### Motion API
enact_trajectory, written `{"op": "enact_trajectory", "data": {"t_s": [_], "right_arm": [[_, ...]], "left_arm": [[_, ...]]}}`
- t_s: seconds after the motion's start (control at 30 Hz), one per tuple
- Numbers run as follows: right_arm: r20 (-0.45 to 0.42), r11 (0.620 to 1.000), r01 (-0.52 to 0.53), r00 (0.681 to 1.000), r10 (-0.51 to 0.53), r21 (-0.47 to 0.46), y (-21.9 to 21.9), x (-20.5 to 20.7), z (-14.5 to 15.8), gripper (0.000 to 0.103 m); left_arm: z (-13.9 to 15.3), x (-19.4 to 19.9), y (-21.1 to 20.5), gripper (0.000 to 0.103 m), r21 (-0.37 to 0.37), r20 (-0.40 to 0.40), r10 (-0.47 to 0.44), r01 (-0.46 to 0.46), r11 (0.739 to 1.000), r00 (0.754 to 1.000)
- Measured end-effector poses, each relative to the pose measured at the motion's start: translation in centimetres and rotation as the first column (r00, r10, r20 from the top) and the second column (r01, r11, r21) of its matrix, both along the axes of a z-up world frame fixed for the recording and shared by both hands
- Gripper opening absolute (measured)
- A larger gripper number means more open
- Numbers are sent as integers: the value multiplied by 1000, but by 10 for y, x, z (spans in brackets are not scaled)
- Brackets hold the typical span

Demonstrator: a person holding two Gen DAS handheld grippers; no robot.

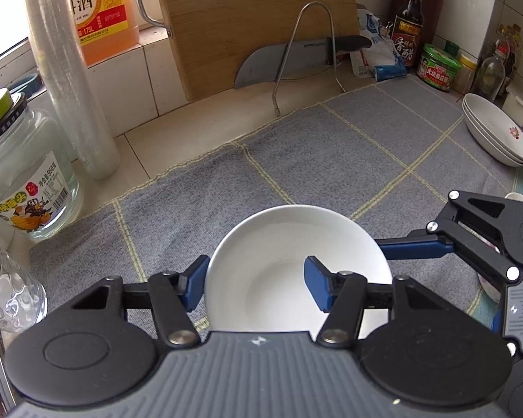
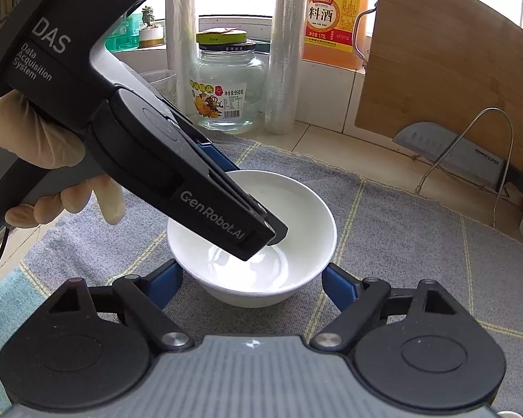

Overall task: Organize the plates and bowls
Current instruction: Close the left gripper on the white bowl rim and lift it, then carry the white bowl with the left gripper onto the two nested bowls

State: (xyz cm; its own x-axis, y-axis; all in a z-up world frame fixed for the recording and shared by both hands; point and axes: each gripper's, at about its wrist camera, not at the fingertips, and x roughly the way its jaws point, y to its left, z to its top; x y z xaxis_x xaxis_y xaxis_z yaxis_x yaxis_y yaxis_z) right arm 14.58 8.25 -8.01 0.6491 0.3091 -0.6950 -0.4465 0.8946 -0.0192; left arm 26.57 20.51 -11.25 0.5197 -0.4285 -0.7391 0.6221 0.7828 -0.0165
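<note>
Left tongs [image 1: 254, 284] straddle bowl [image 1: 289, 244] rim — perhaps unclamped.

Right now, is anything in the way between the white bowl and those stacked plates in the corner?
Nothing visible blocks it. The left gripper straddles the white bowl's rim, and only bare grey mat lies between it and the stacked plates. The right gripper sits beside the bowl, just below that path.

left gripper [image 2: 258, 230] housing reads "das data acquisition system" and "genrobot.ai", reaching in ahead of the right jaws. orange bottle [image 2: 334, 17] far beyond them: "恒顺 料酒", "175l". glass jar [image 2: 226, 94] label: "950克" plus barcode. knife [image 2: 470, 160] right of the jaws: "supor". dark bottle [image 1: 408, 24] far right of the left jaws: "香醋".
</note>
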Motion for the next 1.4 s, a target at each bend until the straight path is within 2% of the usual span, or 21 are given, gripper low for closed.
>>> {"op": "enact_trajectory", "data": {"t_s": [0.37,0.57,0.9,1.13,1.4], "right_arm": [[2,1000,-10,1000,10,3,-1,-3,5,90],[8,1000,-31,999,31,3,-6,-13,15,90],[59,996,-91,994,92,-21,-16,-40,36,90],[75,993,-116,990,117,-24,-32,-58,52,90],[93,996,-93,991,94,-17,-60,-78,66,90]], "left_arm": [[2,-2,1,58,3,-9,-15,15,1000,1000],[12,-10,5,58,-32,-44,-29,28,999,999],[31,-32,1,58,-48,-87,-56,52,997,995],[46,-55,-10,58,-55,-81,-67,63,997,994],[62,-77,-36,58,-56,-54,-99,96,994,994]]}}
